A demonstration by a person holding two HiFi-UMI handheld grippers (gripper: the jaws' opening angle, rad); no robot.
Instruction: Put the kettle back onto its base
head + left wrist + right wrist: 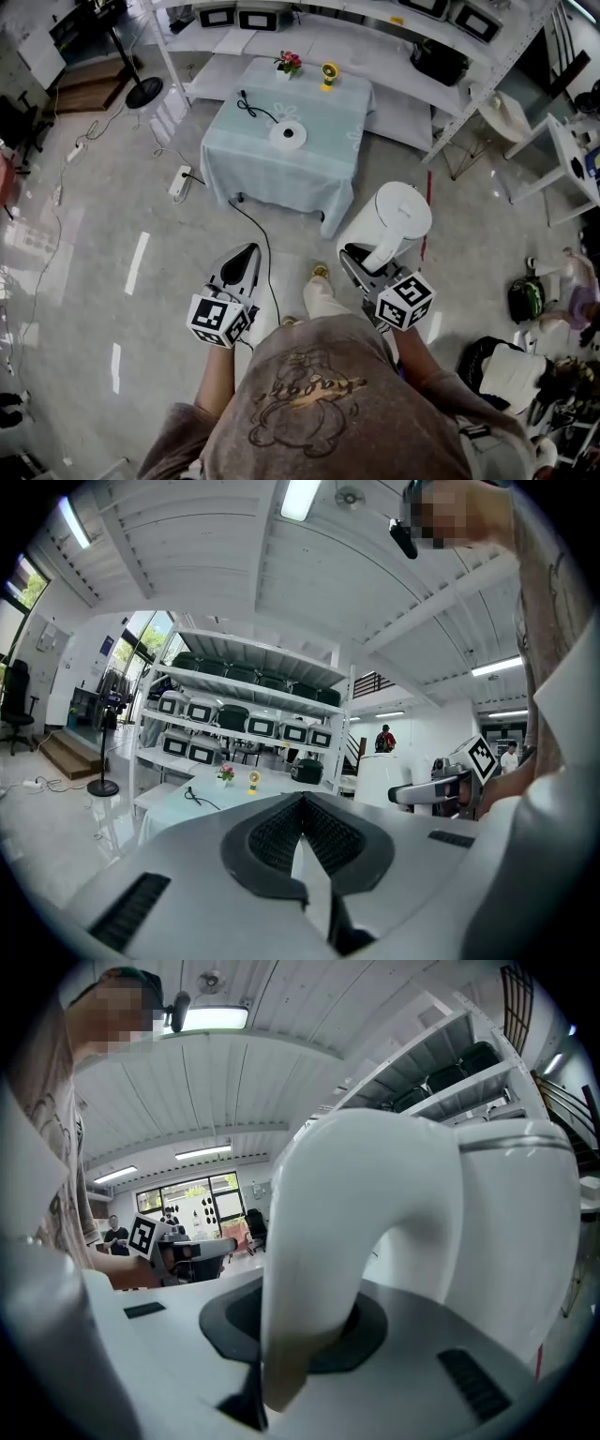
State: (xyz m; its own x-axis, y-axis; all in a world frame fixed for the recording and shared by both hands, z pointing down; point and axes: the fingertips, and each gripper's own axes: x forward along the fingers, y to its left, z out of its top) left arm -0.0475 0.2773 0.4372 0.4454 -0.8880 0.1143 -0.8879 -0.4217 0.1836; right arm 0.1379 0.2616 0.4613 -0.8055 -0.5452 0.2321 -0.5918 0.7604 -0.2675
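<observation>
The white kettle (398, 220) hangs above the floor just right of the table (234, 173), and my right gripper (361, 258) is shut on its curved handle (382, 251). In the right gripper view the handle (319, 1269) fills the space between the jaws of the right gripper (309, 1330), with the kettle body (516, 1232) behind it. The round white base (288, 134) lies on the pale cloth-covered table with its black cord (251, 108). My left gripper (246, 258) is held over the floor in front of the table, shut and empty (302, 803). The kettle (380, 780) also shows at its right.
A small flower pot (288, 63) and a yellow toy fan (328, 73) stand at the table's far edge. White shelving (375, 28) runs behind it. A power strip (179, 180) and cables lie on the floor at left, bags (525, 298) at right. A fan stand (143, 91) is at the far left.
</observation>
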